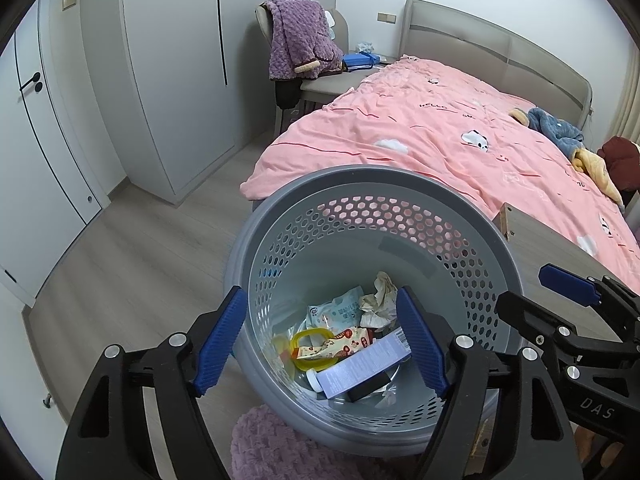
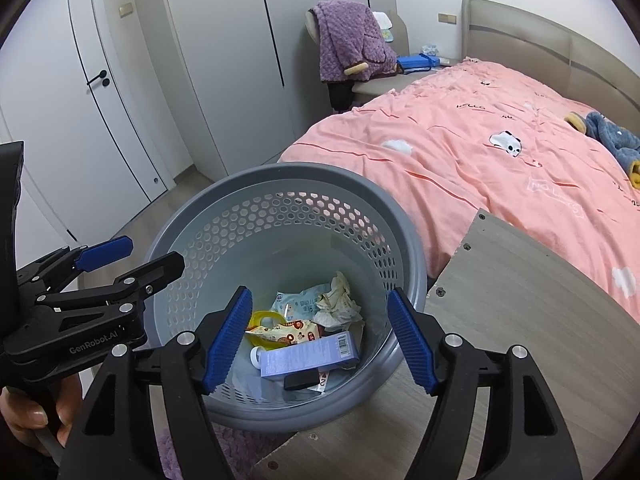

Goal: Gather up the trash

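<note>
A grey perforated trash basket (image 1: 360, 174) (image 2: 280, 169) stands on the floor beside the bed. At its bottom lie a crumpled tissue (image 1: 378, 300) (image 2: 338, 300), a pale blue wipes pack (image 1: 340, 310), a yellow ring (image 1: 308, 338), a printed snack wrapper (image 2: 286, 332) and a lavender box (image 1: 366, 366) (image 2: 310, 354). My left gripper (image 1: 322, 296) (image 2: 156, 250) hangs over the basket's left side, open, with nothing between its blue pads. My right gripper (image 2: 320, 294) (image 1: 520, 288) hangs over the basket's right side, also open and holding nothing.
A wood-grain board (image 2: 520, 288) (image 1: 560, 248) lies right of the basket, against the bed with its pink duvet (image 1: 440, 132). A purple rug (image 1: 272, 448) lies in front of the basket. White wardrobes (image 1: 168, 80) and a chair with a purple blanket (image 1: 300, 40) stand behind.
</note>
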The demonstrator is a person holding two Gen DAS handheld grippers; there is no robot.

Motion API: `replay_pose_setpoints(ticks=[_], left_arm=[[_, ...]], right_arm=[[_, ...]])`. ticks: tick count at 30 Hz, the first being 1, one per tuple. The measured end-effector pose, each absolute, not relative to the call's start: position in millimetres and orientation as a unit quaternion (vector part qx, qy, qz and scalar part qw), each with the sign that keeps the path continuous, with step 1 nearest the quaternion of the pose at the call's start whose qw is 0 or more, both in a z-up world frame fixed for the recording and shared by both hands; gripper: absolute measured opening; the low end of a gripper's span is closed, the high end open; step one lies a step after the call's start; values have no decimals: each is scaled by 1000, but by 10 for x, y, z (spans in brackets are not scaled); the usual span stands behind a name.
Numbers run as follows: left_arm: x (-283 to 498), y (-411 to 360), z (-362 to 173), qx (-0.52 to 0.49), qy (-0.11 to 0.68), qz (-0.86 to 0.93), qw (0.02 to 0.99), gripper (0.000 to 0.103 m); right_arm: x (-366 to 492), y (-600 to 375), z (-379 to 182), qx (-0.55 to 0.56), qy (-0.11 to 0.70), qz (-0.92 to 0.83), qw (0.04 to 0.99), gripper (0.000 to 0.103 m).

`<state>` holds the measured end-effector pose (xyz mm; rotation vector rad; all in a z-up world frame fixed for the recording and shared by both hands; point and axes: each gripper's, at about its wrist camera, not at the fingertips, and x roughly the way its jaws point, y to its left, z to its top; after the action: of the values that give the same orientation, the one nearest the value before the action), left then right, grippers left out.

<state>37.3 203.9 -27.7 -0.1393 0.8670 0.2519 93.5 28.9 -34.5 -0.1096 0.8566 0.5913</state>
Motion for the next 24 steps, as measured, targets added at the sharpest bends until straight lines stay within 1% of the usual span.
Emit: replay_pose_setpoints(ticks=[5,17,20,24], left_arm=[[371,2023,-265,-64,418,126,897,76],[368,2033,-259,-64,418,128,897,78],[365,2045,-261,-64,418,129,897,79],[362,2046,-262,-64,419,130,897,79]], right_arm=[[943,282,-352,-54,411,283,865,76],[947,264,-347,-52,410,280,866,78],[954,265,-339,-53,408,280,867,82],[963,252,-332,-52,406,279,868,83]])
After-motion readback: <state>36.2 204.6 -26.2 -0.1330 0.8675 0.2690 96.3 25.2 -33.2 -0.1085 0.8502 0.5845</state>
